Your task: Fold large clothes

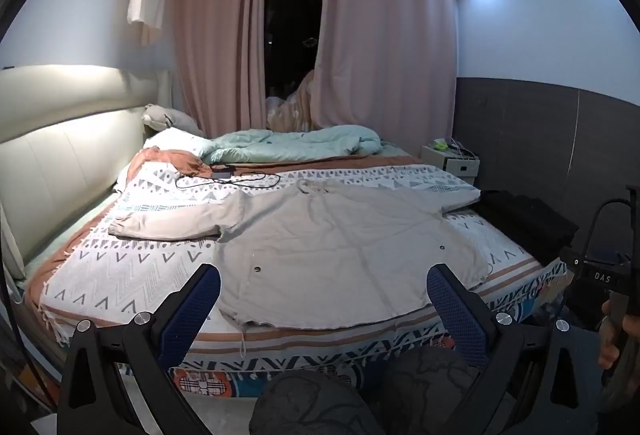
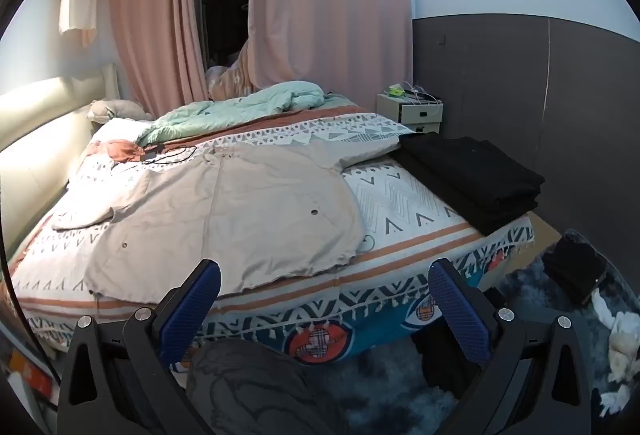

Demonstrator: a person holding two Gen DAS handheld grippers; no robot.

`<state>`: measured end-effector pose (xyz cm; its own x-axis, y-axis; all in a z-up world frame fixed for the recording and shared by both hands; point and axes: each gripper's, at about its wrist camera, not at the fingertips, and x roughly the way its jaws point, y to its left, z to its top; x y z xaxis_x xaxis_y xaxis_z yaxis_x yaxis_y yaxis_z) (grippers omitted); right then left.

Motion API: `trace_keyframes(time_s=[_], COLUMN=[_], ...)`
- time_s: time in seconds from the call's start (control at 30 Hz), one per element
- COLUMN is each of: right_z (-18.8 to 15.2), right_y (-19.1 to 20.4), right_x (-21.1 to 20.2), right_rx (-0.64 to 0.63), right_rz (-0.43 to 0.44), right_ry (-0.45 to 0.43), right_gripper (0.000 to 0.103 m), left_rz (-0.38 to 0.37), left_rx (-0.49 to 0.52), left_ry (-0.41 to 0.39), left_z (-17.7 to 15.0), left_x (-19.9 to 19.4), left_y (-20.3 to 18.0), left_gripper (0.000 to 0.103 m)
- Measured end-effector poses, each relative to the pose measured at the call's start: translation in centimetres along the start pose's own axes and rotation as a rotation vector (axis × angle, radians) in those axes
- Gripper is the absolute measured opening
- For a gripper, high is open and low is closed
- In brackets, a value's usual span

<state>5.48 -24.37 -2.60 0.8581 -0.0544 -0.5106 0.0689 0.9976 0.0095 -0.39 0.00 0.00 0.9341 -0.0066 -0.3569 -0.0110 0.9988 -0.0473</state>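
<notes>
Gripper (image 1: 323,289) above spread beige garment (image 1: 344,255)

We see a bed (image 1: 280,333) under a patterned blanket (image 1: 132,267) — on it a beige garment (image 1: 340,247) spread flat, folded black clothes (image 2: 472,175) at the right edge, a mint duvet (image 1: 292,147) bunched at the far side — and a black cable (image 1: 240,181).
</notes>
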Motion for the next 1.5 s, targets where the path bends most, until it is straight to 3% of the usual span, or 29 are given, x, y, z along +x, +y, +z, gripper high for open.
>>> trace_keyframes(time_s=[1.5], right_z=[0.6], right_y=[-1.2], right_x=[-0.7], right_rx=[0.026], right_rz=[-0.011], right_ry=[-0.021], right_gripper=[0.103], left_rz=[-0.009], left_rx=[0.007], left_ry=[0.017], left_z=[-0.6], left_x=[0.7], left_y=[-0.7], left_gripper=[0.103])
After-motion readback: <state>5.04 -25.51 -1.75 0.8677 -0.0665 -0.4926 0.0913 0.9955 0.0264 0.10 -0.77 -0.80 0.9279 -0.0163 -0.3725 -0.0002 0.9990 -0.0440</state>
